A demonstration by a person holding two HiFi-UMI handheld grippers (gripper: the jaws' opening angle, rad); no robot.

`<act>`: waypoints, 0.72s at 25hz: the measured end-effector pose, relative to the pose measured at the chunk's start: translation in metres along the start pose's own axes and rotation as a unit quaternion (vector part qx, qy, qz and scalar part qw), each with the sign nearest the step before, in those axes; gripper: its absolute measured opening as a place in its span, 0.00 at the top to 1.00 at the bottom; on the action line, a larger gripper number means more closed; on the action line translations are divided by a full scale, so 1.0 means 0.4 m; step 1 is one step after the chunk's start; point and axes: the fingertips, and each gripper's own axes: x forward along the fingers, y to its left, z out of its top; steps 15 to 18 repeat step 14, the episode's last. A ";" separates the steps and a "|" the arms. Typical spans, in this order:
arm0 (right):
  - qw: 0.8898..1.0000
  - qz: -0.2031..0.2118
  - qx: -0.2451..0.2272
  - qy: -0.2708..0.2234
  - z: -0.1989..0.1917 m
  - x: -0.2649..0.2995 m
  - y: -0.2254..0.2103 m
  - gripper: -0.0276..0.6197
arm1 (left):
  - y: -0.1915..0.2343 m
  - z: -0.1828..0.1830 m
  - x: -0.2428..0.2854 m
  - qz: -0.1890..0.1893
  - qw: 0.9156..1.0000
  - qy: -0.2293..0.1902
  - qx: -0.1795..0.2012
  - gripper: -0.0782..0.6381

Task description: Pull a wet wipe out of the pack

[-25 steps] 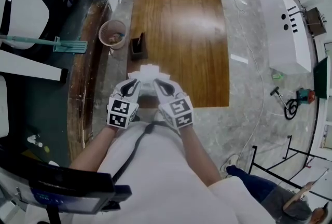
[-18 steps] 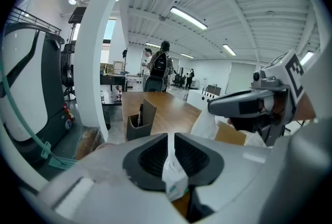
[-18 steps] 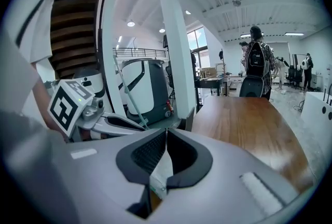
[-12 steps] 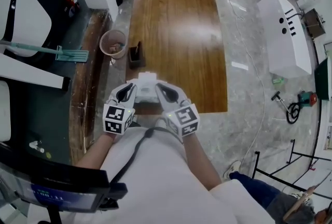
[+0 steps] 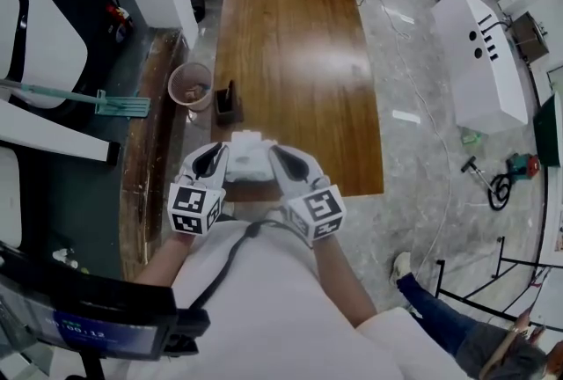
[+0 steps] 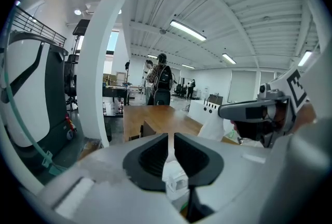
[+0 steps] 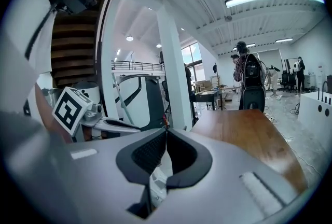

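The left gripper (image 5: pixel 224 152) was closed on the left side of the wet wipe pack (image 5: pixel 250 156), with white material filling the narrow gap between its jaws. The right gripper (image 5: pixel 275 155) was pinched almost fully shut on a thin white edge at the pack's right side. Whether that edge was a wipe or the flap could not be determined. The pack hung in the air between the two grippers, over the near edge of the table (image 5: pixel 299 62).

Hazards, as judged:
- The soft pack could slip from the left jaws and follow the pull.
- A thin pinch could tear or release.
- A dropped pack could miss the table edge.

Compared with one second before, both grippers and the pack stood higher and nearer the head camera. No wipe was visibly drawn out. The dark holder (image 5: pixel 228 104) and bucket (image 5: pixel 190 86) were unmoved.
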 end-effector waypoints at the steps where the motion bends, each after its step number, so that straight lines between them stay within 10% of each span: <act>1: 1.000 -0.001 0.001 -0.002 0.003 -0.004 0.000 0.93 | -0.001 0.005 -0.001 0.000 1.000 -0.002 0.000 0.83; 18: 1.000 -0.013 0.000 -0.018 0.018 -0.038 0.000 0.94 | -0.012 0.019 -0.017 -0.003 1.000 -0.011 0.000 0.84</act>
